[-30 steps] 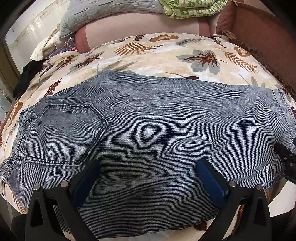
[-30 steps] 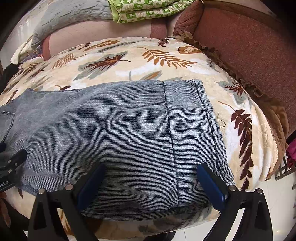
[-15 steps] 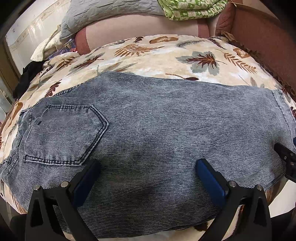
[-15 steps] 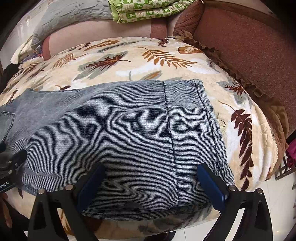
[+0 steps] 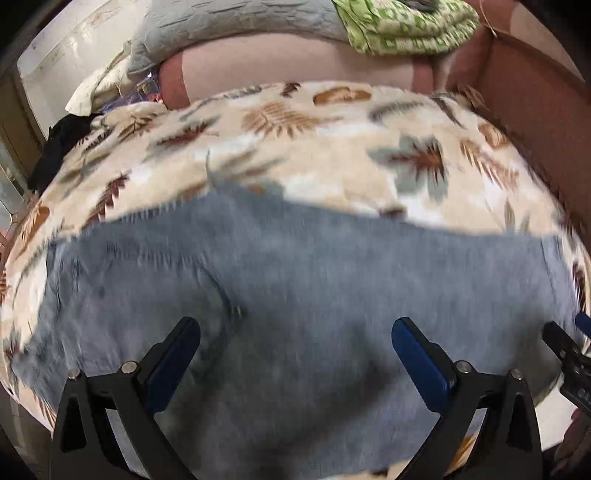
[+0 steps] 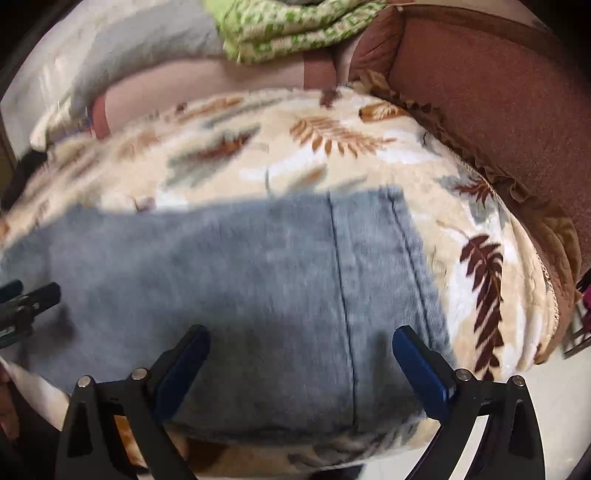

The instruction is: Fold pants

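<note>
Left gripper (image 5: 295, 332), black-framed with blue-padded fingers: jaws spread wide, nothing between them, poised above the near part of the faded blue-grey denim pants (image 5: 303, 295). Right gripper (image 6: 301, 339), same build: jaws likewise spread and empty, above the leg end, where a dark seam (image 6: 343, 314) and the stitched hem (image 6: 417, 258) run away from the viewer.

The pants lie flat and lengthwise across the cream plush blanket with brown and grey leaf print (image 5: 332, 155), one leg apparently stacked on the other; both views are motion-blurred, so fine detail is uncertain. The hem end sits between the right fingers and slightly past them to the right; the seat end spreads to the left of the left gripper.

Step in hand, as judged: approach for a crosswise fold, no grasp yet made. The next move calls for each gripper to descend to the near edge, pinch through all layers, and carry one end over the other.

Beyond: a folded green patterned cloth (image 6: 288, 29) on the reddish-brown sofa back (image 6: 498, 92).
</note>
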`<action>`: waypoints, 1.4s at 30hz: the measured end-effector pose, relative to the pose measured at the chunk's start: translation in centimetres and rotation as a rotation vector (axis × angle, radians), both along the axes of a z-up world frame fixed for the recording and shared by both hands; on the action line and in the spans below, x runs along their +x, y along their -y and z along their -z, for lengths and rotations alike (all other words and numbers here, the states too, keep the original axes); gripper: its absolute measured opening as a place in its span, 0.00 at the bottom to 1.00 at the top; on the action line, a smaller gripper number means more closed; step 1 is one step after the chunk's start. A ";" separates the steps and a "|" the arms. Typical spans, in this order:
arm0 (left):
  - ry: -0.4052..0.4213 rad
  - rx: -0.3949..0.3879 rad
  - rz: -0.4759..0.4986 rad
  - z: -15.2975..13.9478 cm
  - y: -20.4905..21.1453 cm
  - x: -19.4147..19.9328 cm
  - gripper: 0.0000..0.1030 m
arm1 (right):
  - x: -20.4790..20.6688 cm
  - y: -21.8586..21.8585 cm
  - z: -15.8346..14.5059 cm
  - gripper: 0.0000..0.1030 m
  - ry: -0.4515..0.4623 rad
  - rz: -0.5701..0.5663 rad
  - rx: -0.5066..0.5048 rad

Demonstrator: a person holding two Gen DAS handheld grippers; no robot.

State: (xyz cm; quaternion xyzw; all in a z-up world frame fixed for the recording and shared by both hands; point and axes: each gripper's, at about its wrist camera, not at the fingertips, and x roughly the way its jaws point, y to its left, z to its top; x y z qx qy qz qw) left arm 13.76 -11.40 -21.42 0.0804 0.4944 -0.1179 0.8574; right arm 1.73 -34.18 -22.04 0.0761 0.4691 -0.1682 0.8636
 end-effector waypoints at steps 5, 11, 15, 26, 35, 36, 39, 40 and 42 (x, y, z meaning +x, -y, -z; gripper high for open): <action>-0.047 0.031 -0.021 0.0 1.5 5.1 1.00 | 2.2 2.1 -1.9 0.98 0.041 0.013 0.047; -0.167 0.061 -0.109 2.9 1.8 9.2 1.00 | 6.3 4.0 0.0 0.97 -0.048 -0.008 0.080; -0.212 0.071 -0.124 4.8 2.1 10.4 1.00 | 7.6 4.1 1.8 0.97 -0.122 -0.010 0.051; -0.186 0.118 -0.130 5.0 3.1 12.4 1.00 | 8.7 3.1 2.9 0.98 -0.161 -0.060 -0.062; 0.012 0.104 -0.026 -1.8 4.0 5.4 1.00 | 6.0 3.2 0.3 0.97 -0.075 -0.088 -0.034; 0.025 0.104 -0.015 -2.2 4.0 4.9 1.00 | 5.5 3.0 0.0 0.97 -0.061 -0.092 -0.028; 0.063 0.107 0.013 -3.0 3.5 2.1 1.00 | 4.4 2.6 -0.3 0.97 -0.047 -0.105 -0.004; 0.072 0.106 0.016 -3.0 3.2 1.1 1.00 | 3.9 2.4 -0.3 0.97 -0.044 -0.108 0.008; 0.072 0.110 0.019 -2.8 2.8 -0.3 1.00 | 3.3 2.0 -0.1 0.97 -0.045 -0.115 0.021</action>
